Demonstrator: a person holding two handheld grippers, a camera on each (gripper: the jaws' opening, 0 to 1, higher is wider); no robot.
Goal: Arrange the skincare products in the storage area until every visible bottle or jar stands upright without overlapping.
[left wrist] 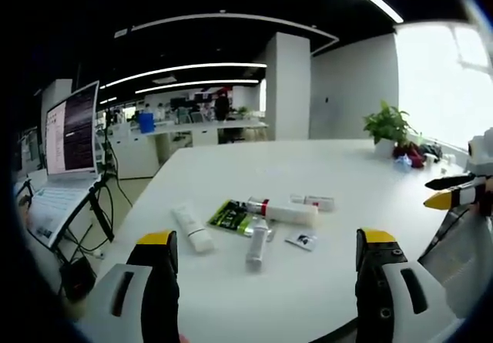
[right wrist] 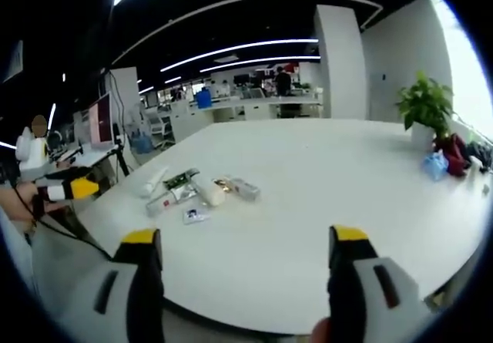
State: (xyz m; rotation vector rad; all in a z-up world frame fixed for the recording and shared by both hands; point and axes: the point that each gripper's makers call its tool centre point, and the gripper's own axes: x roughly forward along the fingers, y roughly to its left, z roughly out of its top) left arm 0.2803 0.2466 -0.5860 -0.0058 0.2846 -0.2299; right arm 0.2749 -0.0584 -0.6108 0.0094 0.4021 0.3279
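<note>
No readable text. Laptop screen [left wrist: 71, 131] shows lines of text, too small to read. Green sachet [left wrist: 230, 215] and small white sachet [left wrist: 300, 240] on the white table [left wrist: 323, 173] carry print, illegible.

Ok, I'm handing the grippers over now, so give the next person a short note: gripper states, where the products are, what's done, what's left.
Left gripper: open, holding nothing, short of the products.
Right gripper: open, holding nothing, further back.
Products: white tube, green sachet, red-banded tube, small bottle, small tube and small packet, clustered mid-table, all lying flat.
Done: nothing.
Left: stand each bottle or jar upright, apart.
</note>
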